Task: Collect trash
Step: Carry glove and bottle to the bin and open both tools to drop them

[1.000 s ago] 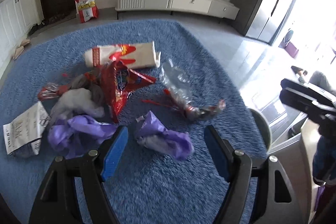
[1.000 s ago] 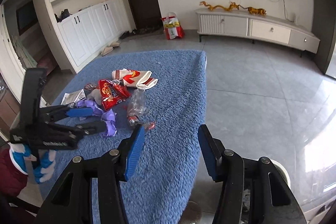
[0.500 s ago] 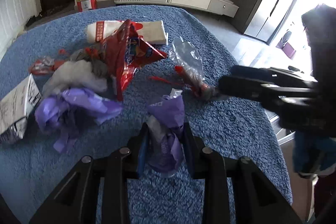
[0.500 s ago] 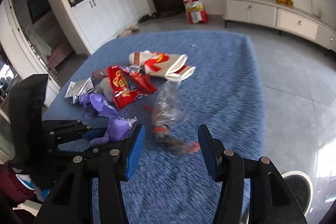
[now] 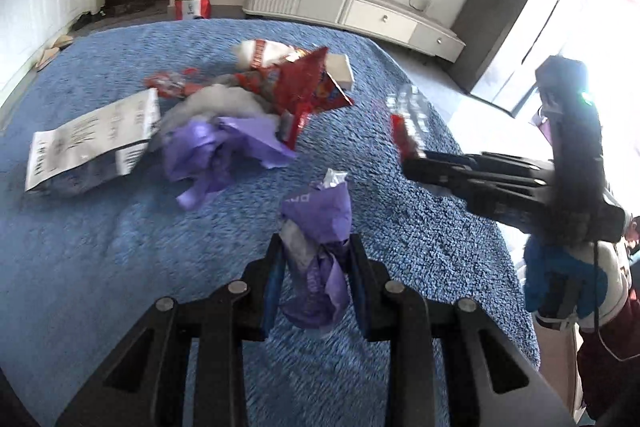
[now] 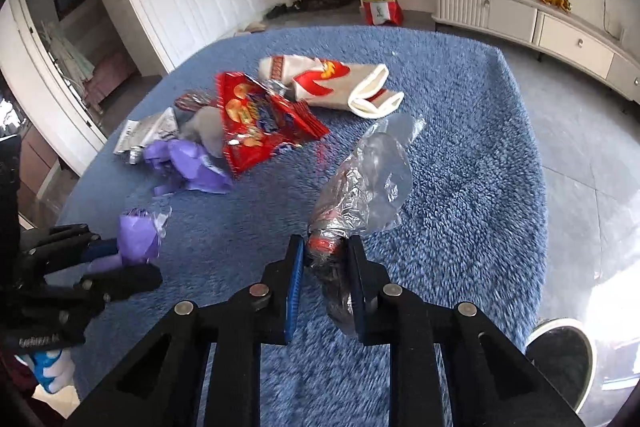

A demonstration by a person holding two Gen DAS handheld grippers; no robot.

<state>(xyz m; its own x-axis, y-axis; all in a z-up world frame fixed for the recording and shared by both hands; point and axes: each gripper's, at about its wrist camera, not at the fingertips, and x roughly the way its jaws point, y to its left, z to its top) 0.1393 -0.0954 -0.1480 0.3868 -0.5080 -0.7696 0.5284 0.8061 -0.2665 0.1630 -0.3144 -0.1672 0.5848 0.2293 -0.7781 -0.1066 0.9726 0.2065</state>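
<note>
Gripping a crumpled purple wrapper (image 5: 316, 263), the left gripper (image 5: 316, 283) is clamped above the blue rug (image 5: 100, 251); the right gripper (image 6: 325, 279), jaws just closing, pinches a crushed clear plastic bottle (image 6: 364, 183).

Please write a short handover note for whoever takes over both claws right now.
Left claw: shut on the crumpled purple wrapper, just above the blue rug.
Right claw: jaws have just been closing, now pinching the clear plastic bottle at its red-labelled end.
Done: both pieces gripped, neither binned yet.
Left on the rug: red snack bag, white-and-red pouch, larger purple bag, grey wad, printed silver packet, a small red wrapper.
</note>
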